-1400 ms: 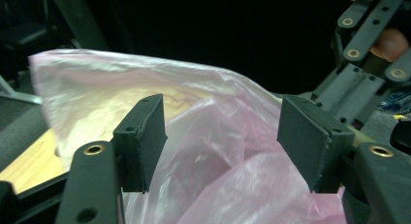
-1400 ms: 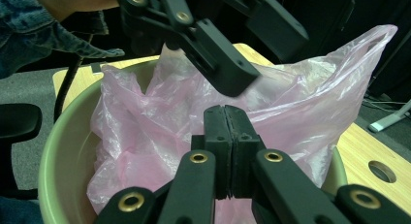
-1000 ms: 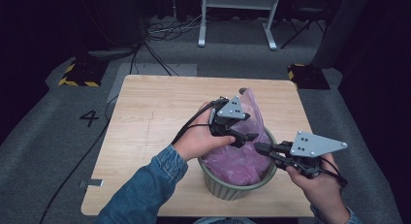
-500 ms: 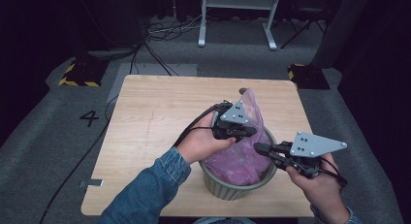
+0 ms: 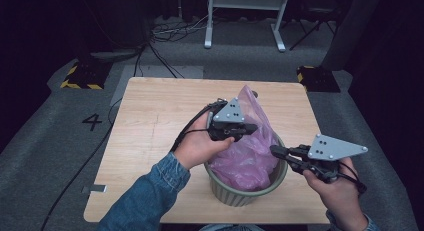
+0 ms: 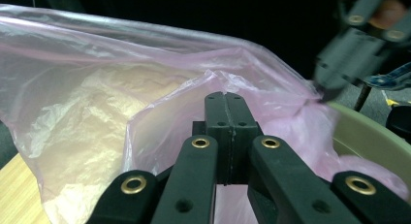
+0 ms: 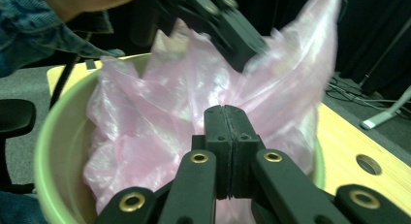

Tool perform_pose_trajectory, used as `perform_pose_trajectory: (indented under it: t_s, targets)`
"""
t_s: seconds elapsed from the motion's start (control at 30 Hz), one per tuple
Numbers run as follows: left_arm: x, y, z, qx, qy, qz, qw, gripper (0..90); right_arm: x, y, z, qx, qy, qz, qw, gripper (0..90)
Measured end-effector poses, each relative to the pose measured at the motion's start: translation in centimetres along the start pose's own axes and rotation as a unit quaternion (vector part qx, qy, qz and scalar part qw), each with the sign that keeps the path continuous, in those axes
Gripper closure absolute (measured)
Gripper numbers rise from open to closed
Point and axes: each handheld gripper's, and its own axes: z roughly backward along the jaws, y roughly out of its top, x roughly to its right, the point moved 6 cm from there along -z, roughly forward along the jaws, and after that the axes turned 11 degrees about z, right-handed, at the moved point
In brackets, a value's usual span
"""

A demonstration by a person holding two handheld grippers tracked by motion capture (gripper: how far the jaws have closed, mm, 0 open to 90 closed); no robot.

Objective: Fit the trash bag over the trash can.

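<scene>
Pink bag (image 5: pixel 250 151) sits half in the green bin (image 5: pixel 235 193); left gripper (image 5: pixel 252 127) has just pinched its far edge, right gripper (image 5: pixel 274 151) pinches the near edge, ready to spread it.

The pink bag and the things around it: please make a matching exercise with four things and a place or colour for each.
Things:
1. bag
2. bin
3. left gripper
4. table

Descriptions:
A. pale green, near the table's front edge
B. light wood, with a round hole
C. pink, thin plastic, lining the bin
D. black, jaws together, above the bag

Pairs: 1-C, 2-A, 3-D, 4-B
</scene>
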Motion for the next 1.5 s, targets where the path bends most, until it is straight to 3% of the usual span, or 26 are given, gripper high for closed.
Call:
perform_pose_trajectory:
  t_s: [0.3, 0.37, 0.4, 0.47, 0.63, 0.8, 0.9, 1.17, 1.5]
  targets:
    - [-1.3, -1.3, 2.6, 0.033, 0.01, 0.026, 0.9991, 90.0, 1.2, -1.2, 0.2, -0.006, -0.011, -0.019, 0.9997, 89.9]
    - [-1.3, -1.4, 3.1, 0.045, -0.001, 0.021, 0.9988, 90.0, 1.3, -1.3, 0.2, -0.006, -0.01, -0.02, 0.9997, 89.9]
    - [-1.2, -1.5, 3.4, 0.056, -0.02, 0.01, 0.9982, 90.0, 1.4, -1.3, 0.2, -0.004, -0.009, -0.018, 0.9998, 89.9]
    - [-1.1, -1.7, 3.8, 0.068, -0.036, 0.001, 0.997, 90.0, 1.5, -1.2, 0.3, 0.008, 0.002, -0.014, 0.9999, 89.9]
    - [-1.5, -2.7, 4.5, 0.072, -0.049, -0.01, 0.9961, 90.0, 2.0, -1.2, 0.1, 0.026, 0.035, 0.005, 0.999, 90.0]
    - [-2.0, -3.3, 5.2, 0.069, -0.061, -0.001, 0.9958, 90.0, 2.6, -1.4, -0.1, 0.032, 0.055, 0.032, 0.9974, 90.0]
    - [-2.2, -3.8, 5.6, 0.06, -0.057, 0.001, 0.9966, 90.0, 3.0, -1.8, -0.1, 0.028, 0.057, 0.031, 0.9975, 90.0]
    - [-3.4, -5.1, 6.7, 0.069, -0.043, 0.022, 0.9965, 90.0, 4.0, -2.9, 0.1, 0.039, 0.067, 0.001, 0.997, 90.0]
    - [-4.3, -7.6, 8.3, 0.08, -0.027, 0.047, 0.9953, 90.0, 4.0, -5.0, 1.2, 0.037, 0.065, -0.015, 0.9971, 90.0]
